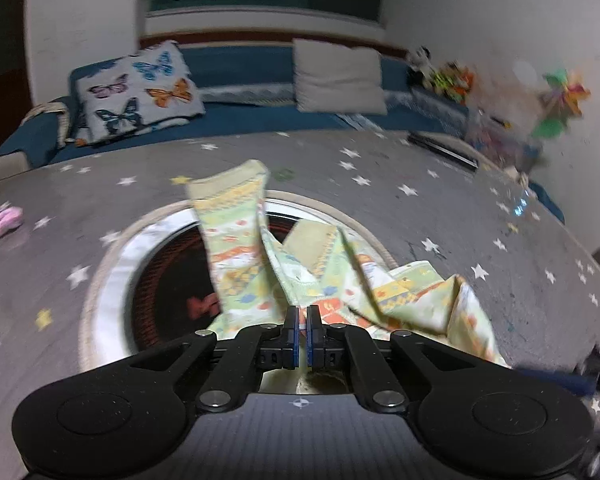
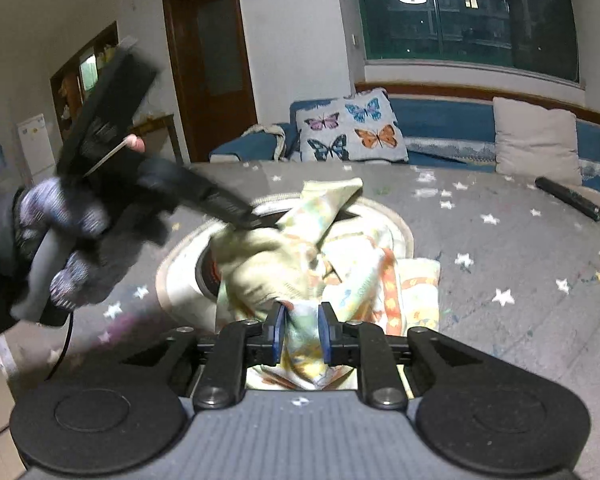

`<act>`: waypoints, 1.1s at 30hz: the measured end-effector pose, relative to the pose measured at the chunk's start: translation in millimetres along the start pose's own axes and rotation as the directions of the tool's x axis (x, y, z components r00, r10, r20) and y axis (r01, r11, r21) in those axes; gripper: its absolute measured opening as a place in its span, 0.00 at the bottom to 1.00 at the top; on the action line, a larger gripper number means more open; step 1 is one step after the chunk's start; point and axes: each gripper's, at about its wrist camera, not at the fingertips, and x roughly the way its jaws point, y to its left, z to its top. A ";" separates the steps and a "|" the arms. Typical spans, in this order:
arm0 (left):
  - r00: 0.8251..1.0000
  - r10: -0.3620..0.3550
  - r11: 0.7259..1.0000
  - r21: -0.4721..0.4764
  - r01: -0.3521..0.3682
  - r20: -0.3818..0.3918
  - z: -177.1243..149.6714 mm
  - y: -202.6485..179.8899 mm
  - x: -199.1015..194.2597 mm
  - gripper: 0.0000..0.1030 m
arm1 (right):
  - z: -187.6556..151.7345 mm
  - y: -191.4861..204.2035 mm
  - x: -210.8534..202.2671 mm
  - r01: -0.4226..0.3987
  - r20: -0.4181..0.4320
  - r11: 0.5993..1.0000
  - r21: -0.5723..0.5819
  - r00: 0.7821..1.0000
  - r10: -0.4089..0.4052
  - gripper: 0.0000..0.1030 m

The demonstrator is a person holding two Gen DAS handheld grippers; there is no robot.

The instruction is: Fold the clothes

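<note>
Both grippers lifting the patterned garment [image 1: 324,272]

My left gripper [image 1: 302,322] pinches its edge tight; my right gripper [image 2: 299,326] clamps a bunched fold, raising it off the star-print table [image 1: 440,216] to spread it.

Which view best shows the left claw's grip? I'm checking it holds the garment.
The left wrist view: the left claw is shut on the patterned garment. In the right wrist view, that claw is blurred, its tips meeting the cloth.
</note>
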 end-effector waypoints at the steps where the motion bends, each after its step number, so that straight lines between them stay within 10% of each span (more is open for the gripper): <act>1: 1.000 0.005 1.000 -0.014 -0.005 0.006 -4.4 4.6 -6.6 0.03 | 3.4 -1.1 -1.6 -0.004 0.009 1.000 0.008 1.000 0.004 0.19; 23: 0.994 0.111 0.987 -0.115 -0.110 0.010 -72.0 62.1 -92.2 0.05 | 41.5 9.4 32.0 -0.106 -0.040 0.994 -0.019 0.994 0.105 0.30; 33: 0.989 0.144 0.989 0.024 -0.145 0.028 -26.8 56.9 -52.4 0.47 | 78.8 -48.7 104.9 0.026 -0.134 0.999 0.021 0.991 -0.023 0.31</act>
